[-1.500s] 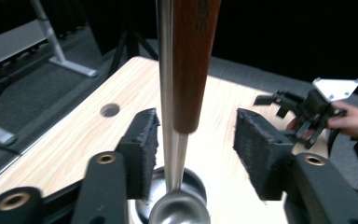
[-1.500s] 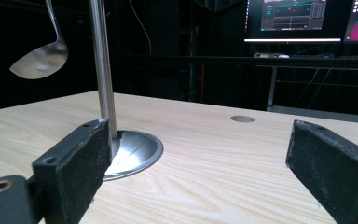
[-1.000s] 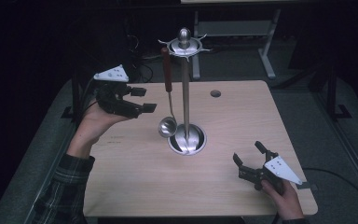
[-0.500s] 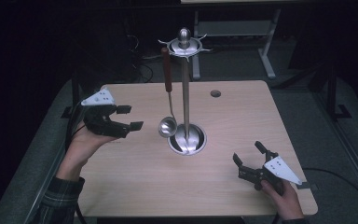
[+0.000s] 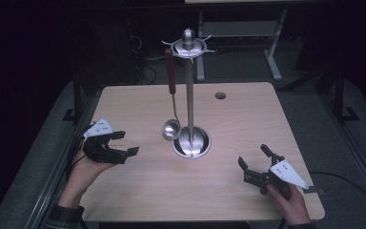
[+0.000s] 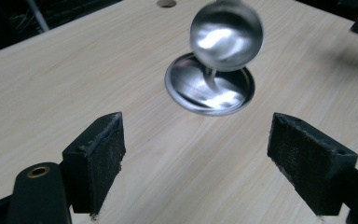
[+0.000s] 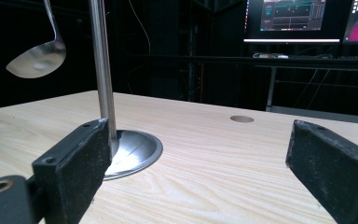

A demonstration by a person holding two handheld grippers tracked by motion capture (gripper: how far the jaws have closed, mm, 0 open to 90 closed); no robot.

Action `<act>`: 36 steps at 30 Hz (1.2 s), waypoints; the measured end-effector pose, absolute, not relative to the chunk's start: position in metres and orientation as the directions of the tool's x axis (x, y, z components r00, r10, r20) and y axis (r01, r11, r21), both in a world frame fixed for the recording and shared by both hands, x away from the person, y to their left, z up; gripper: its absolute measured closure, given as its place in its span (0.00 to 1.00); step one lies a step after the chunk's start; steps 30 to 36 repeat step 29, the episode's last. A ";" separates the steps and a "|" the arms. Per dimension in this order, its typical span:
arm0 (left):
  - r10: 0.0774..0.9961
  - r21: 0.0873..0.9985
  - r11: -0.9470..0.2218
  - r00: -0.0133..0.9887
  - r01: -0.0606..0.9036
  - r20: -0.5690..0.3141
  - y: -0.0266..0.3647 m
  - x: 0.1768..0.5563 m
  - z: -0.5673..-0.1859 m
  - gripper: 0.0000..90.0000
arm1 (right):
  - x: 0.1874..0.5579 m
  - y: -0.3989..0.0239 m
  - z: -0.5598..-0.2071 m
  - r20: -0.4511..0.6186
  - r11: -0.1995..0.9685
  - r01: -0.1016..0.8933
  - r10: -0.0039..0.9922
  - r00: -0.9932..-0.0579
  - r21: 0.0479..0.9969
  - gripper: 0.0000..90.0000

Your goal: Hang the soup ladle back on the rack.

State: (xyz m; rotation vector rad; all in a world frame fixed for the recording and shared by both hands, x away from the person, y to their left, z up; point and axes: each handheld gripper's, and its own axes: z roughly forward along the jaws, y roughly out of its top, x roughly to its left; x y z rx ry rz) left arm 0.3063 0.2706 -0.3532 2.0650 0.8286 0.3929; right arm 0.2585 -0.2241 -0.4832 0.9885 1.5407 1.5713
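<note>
A: Ladle, polished steel bowl on a thin shaft with a dark red-brown handle, hangs from the top ring of the tall steel utensil stand. Bowl is clear of the light wood worktop, just left of the stand's pole and above the edge of its round dished base.

B: Left hand-held gripper?

A: Low over the left part of the worktop, near that edge, pointing toward the stand. Jaws have just been opening and now stand wide apart. Nothing between them. In the left gripper view the black pads frame bare wood, with the ladle bowl ahead, blurred, above the stand base. Gripper and ladle are apart, no contact.

B: Right hand-held gripper?

A: At the near right of the worktop, held in the person's right hand, grey three-cornered plate on top. Jaws spread wide, empty. In the right gripper view the stand's pole rises behind the left pad and the ladle bowl hangs at upper left, well off from it.

B: Anything else on the surface?

A: Round cable hole near the far edge, right of the stand.
</note>
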 end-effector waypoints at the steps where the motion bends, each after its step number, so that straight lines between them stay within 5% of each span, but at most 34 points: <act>1: 0.690 0.811 -0.408 0.724 0.419 -0.026 0.272 0.304 -0.358 0.20 | 0.259 -0.224 -0.483 0.041 -0.034 0.023 0.891 -0.453 0.999 0.07; 19: 0.755 0.763 -0.427 0.656 0.486 0.005 0.294 0.277 -0.426 0.12 | 0.258 -0.224 -0.483 0.042 -0.034 0.024 0.890 -0.454 0.999 0.07; 36: 0.759 0.737 -0.443 0.652 0.511 0.004 0.298 0.277 -0.442 0.12 | 0.258 -0.224 -0.483 0.041 -0.034 0.023 0.890 -0.454 0.999 0.07</act>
